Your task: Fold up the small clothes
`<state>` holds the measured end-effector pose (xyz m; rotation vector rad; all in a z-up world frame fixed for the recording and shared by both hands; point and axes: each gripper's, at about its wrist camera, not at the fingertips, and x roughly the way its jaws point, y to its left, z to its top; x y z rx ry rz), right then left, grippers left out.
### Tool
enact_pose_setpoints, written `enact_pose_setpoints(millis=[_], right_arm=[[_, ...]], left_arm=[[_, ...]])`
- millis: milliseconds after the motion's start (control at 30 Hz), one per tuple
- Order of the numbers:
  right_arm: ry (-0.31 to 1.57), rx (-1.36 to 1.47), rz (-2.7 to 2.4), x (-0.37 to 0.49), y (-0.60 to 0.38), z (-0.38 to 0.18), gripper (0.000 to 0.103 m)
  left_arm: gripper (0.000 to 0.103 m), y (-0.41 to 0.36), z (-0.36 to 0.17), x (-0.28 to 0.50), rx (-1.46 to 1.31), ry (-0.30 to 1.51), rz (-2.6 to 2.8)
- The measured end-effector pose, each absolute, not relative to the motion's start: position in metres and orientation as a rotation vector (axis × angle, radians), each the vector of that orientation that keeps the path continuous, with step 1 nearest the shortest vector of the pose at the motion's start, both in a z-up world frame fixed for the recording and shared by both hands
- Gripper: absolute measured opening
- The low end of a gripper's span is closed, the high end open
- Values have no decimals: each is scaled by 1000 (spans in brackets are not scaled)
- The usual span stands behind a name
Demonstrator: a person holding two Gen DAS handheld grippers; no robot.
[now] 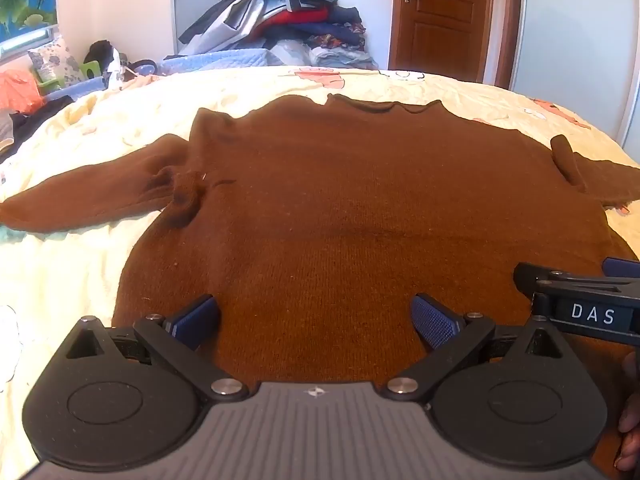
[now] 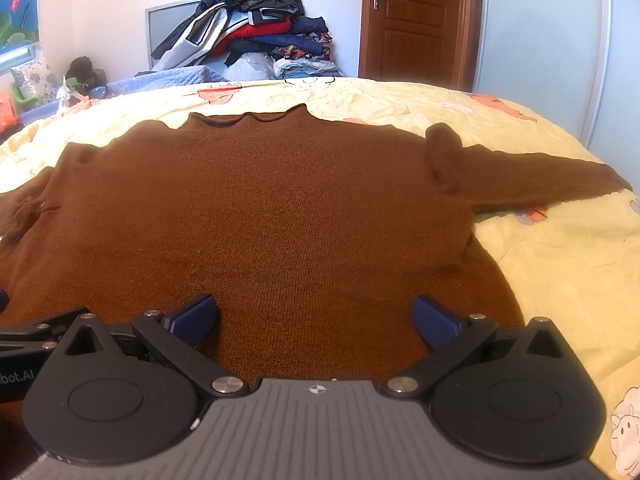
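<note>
Brown sweater (image 1: 340, 200) lies flat on the bed (image 1: 80, 264), spread out, neck at 12 o'clock, hem toward me at 6. Its long axis with sleeves out runs 9 to 3, straight across both my tools.

Going left to right. Left sleeve (image 1: 92, 196) stretches out toward 9 o'clock in the left wrist view, bunched and creased where it meets the body. My left tool (image 1: 316, 320) hangs just above the lower body of the sweater, jaws wide apart, nothing between the blue pads (image 1: 434, 322), nothing gripped. It points at 12, up the torso. The left hem corner sits at about 8 o'clock from it, near.

My right tool (image 2: 316, 320) is just beside the left one; its arm shows at 3 o'clock in the left view. Jaws also spread wide, empty, aimed at 12 over the lower torso. Right sleeve (image 2: 540, 184) runs off to 2 o'clock in the right wrist view, with a small fold at the armpit. The right side seam is at 3 o'clock from this tool.

My read: each sleeve is on its own tool's side, so left tool takes left sleeve, right takes right. Both are well out from the tools, about equally far. The clothes pile (image 2: 248, 28) and door (image 2: 412, 20) behind at 12 do not matter.
</note>
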<state>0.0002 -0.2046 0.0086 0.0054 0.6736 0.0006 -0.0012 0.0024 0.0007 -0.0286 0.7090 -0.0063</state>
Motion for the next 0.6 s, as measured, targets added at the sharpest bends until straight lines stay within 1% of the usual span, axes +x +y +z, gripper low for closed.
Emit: enact_pose_setpoints(millis=[600], right_arm=[[673, 10, 2, 0, -205, 8, 103]], left_arm=[[103, 0, 0, 0, -4, 716, -2]])
